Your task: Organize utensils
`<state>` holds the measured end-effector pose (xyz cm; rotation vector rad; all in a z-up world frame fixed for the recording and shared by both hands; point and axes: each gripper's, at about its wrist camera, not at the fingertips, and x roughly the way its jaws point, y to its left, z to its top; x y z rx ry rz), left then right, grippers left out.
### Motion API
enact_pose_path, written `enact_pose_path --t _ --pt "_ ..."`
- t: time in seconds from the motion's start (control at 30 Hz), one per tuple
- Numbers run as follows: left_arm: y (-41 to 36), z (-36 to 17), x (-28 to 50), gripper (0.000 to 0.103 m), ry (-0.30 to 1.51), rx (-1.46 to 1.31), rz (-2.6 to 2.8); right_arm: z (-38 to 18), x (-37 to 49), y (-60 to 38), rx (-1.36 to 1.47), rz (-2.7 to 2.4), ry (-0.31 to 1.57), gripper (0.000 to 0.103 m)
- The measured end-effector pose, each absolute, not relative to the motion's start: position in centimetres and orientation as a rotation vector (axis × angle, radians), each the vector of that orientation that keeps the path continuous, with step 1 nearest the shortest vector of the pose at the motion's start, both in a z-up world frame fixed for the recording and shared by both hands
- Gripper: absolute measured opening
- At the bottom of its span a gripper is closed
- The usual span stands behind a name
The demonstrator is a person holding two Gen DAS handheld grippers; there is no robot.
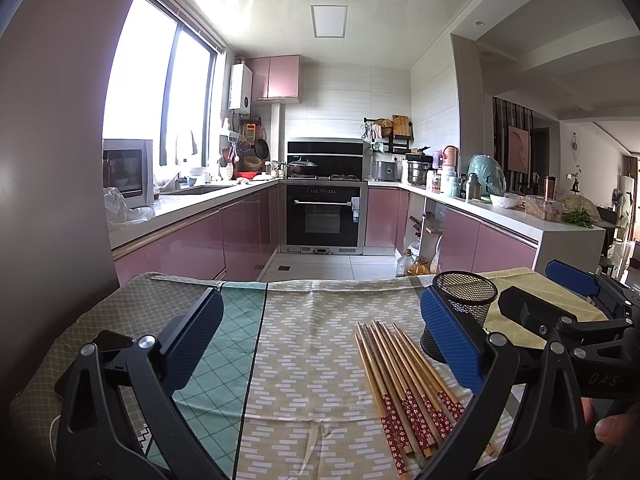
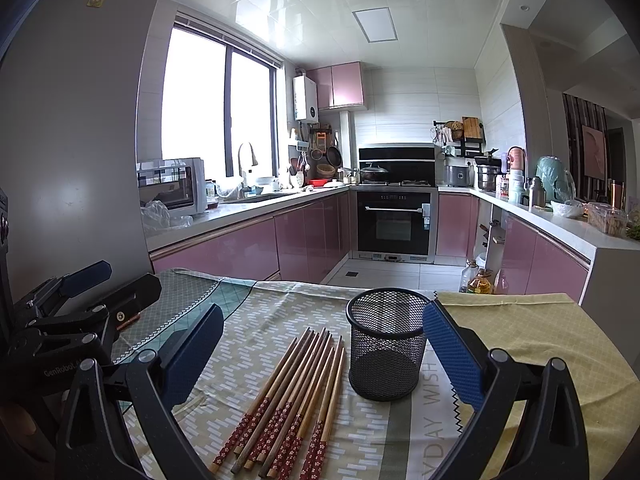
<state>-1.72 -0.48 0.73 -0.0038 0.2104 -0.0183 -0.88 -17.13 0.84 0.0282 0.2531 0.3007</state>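
Several wooden chopsticks [image 1: 404, 384] with red flowered ends lie in a loose bundle on the patterned tablecloth [image 1: 312, 344]. A black mesh holder [image 1: 464, 312] stands upright just right of them and holds nothing. In the right wrist view the chopsticks [image 2: 292, 400] lie left of the holder [image 2: 386, 344]. My left gripper [image 1: 320, 344] hovers open over the cloth, left of the bundle. My right gripper [image 2: 320, 352] is open too, with the chopsticks and the holder between its blue pads [image 2: 452, 352]. Each gripper shows at the edge of the other's view.
The table is covered with patchwork cloths, green checks [image 1: 216, 344] at left and yellow [image 2: 532, 336] at right. Beyond the far edge lie a tiled floor, pink cabinets, an oven [image 1: 324, 216] and oil bottles [image 2: 478, 280]. A fingertip [image 1: 612, 428] shows at lower right.
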Motion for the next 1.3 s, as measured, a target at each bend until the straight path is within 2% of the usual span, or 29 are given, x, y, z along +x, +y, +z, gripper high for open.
enact_pose_path --t 1.3 --pt "-1.38 0.26 -2.20 0.097 0.245 -0.004 -0.025 0.40 -0.10 -17.26 0.044 0.322 0.288 0.097"
